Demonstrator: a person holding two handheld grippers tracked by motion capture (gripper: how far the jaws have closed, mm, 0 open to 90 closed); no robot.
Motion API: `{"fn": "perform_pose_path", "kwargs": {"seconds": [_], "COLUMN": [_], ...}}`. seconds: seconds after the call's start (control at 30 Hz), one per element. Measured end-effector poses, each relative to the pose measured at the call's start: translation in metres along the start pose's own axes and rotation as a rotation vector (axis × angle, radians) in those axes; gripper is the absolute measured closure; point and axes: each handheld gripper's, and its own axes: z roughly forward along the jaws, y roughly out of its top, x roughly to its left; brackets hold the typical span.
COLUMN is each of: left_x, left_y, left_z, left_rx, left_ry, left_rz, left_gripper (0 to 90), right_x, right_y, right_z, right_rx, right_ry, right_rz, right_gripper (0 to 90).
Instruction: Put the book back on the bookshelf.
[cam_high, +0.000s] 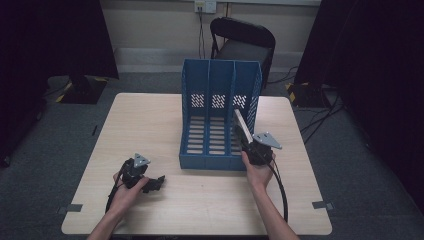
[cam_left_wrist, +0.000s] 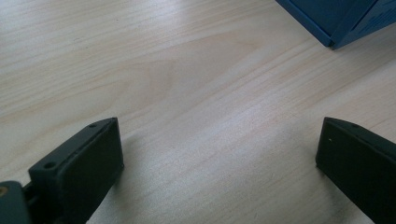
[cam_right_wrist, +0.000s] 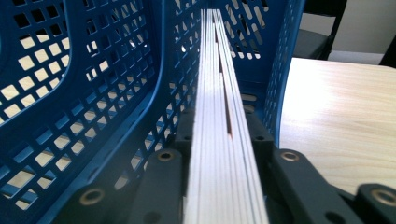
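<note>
The right hand-held gripper is pinching a thin book tilted in the blue file rack's right slot, while the left hand-held gripper is resting spread on the surface near left.

It looked like a lab or recording room: dark curtains hung at both sides, cables ran over grey carpet, tape marked the bench.

A light wooden table is set on a grey carpeted floor. Beyond its far edge a black chair is placed against a pale wall, where a socket is mounted. Dark curtains are hung at both sides. Cables are trailed across the floor at the right.
</note>
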Motion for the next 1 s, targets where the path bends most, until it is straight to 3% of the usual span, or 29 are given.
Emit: {"fn": "perform_pose_path", "kwargs": {"seconds": [0.1, 0.33, 0.67, 1.0], "left_x": [0.000, 0.000, 0.000, -0.001], "left_y": [0.000, 0.000, 0.000, 0.000], "left_z": [0.000, 0.000, 0.000, 0.000], "left_rx": [-0.002, -0.002, -0.002, -0.001], "left_ry": [-0.002, -0.003, -0.003, -0.005], "left_rz": [-0.006, -0.005, -0.005, 0.000], "left_gripper": [0.0, 0.0, 0.0, 0.0], "right_x": [0.003, 0.004, 0.011, 0.013], "right_y": [0.000, 0.000, 0.004, 0.003], "right_z": [0.000, -0.001, -0.001, 0.001], "right_rx": [-0.001, -0.009, -0.037, -0.048], "right_ry": [-0.016, -0.055, -0.157, -0.248], "right_rz": [-0.025, 0.018, 0.029, 0.097], "right_gripper": [75.9, 76.2, 76.2, 76.2]}}
